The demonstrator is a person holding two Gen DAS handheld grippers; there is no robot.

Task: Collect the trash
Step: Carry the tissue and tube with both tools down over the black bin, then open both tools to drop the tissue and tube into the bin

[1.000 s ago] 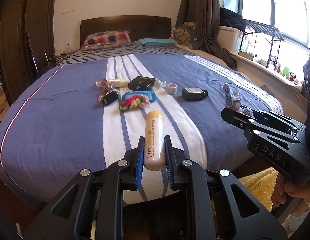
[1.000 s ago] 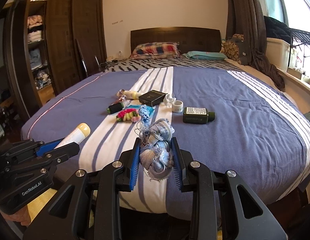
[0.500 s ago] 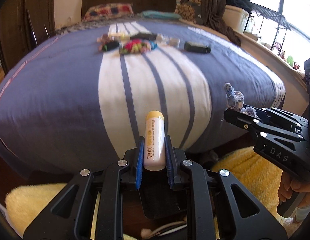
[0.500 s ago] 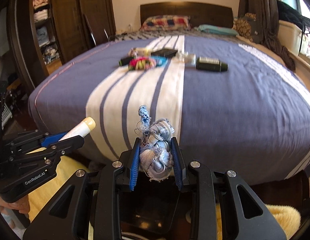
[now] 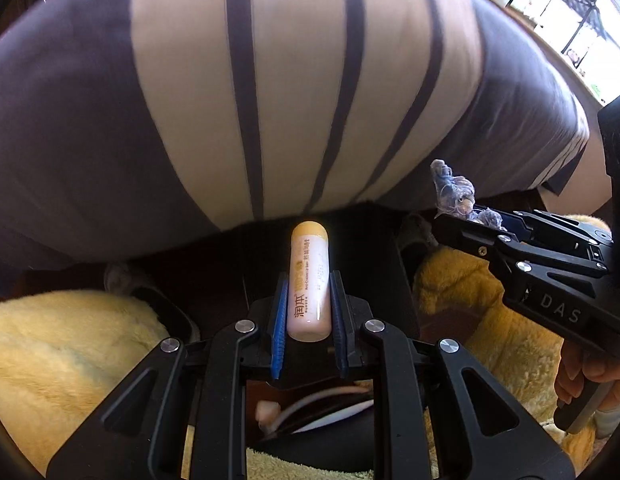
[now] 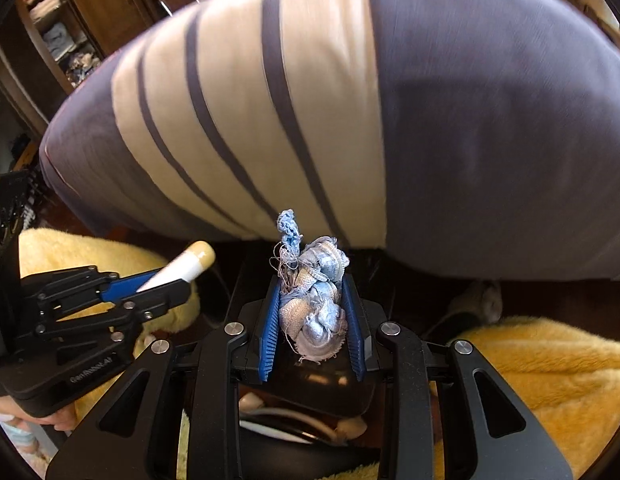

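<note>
Nearest the lens, the left gripper (image 5: 308, 312) is clamped on a small cream tube with a yellow cap (image 5: 308, 280), blue pads pressed flat against its lower half and the capped end poking out forward. It looks light and rigid, a smooth plastic cylinder, so it is probably slippery; the grip around the body rather than the rounded cap seems the safer hold, since a round end would likely squirt out of the pads.

Over on the other side, the right gripper (image 6: 313, 318) is closed around a frayed blue cloth wad (image 6: 315, 308), loose threads trailing up out of the top. That one reads as soft, feather-light and squashy; it should compress rather than slip, and the risk is more a stray end snagging than a drop. Pinching the dense knotted middle, as here, looks right.

Below both grippers sits a dark bin opening (image 6: 310, 380), with something white just visible beneath it in both views. Yellow fluffy fabric (image 5: 70, 360) lies to either side, just beside the bin.

Farther out, the foot edge of the bed (image 5: 270, 80) fills the view, blurred, its grey and cream striped cover hanging over the edge. Both items hang off the bed, in the air over the bin.
</note>
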